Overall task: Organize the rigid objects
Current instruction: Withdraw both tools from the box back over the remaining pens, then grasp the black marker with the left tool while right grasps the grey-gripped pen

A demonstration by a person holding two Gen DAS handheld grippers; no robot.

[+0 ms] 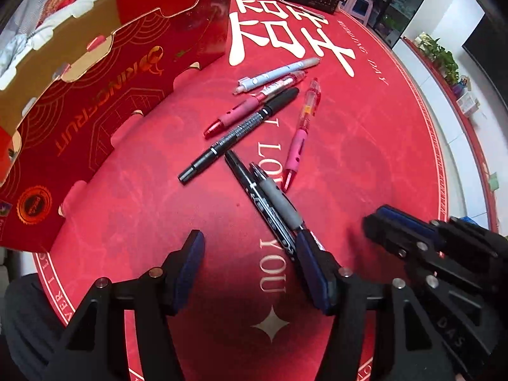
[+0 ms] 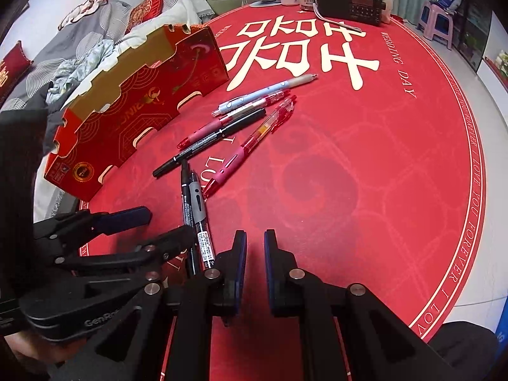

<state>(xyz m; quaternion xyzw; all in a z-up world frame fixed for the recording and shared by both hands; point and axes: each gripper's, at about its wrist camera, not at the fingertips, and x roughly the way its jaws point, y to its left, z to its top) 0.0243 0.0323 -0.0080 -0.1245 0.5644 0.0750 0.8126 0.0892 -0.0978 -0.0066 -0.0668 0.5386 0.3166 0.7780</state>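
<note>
On the red surface (image 1: 365, 146): a loose scatter of pens lies just beside the long side of the red cardboard box (image 1: 104, 95), all outside it.
Landmark: the red cardboard box stands open-topped at the surface's edge; every place below is given from it.
Nearest the box: pale blue pen (image 1: 276, 74), red gel pen (image 1: 254, 103) and long black marker (image 1: 239, 133), roughly parallel and touching or nearly so.
Farther from the box: pink pen (image 1: 301, 133), angled apart from the three.
Farthest from the box: two crossed writers, a black marker (image 1: 254, 190) and a grey-grip pen (image 1: 279, 200), lying side by side.
Left gripper (image 1: 250, 266): jaws well apart, nothing clamped; one finger rests against or over the tail end of the black marker.
Right gripper (image 2: 255, 266): jaws drawn nearly together, only a narrow gap showing, nothing between them; it hovers beyond the pair, away from the box.
Handling, as a judgement: light, stiff, smooth plastic barrels that roll and skid easily.
Where to hold: across the barrel at mid-length, or on a rubber grip sleeve.
</note>
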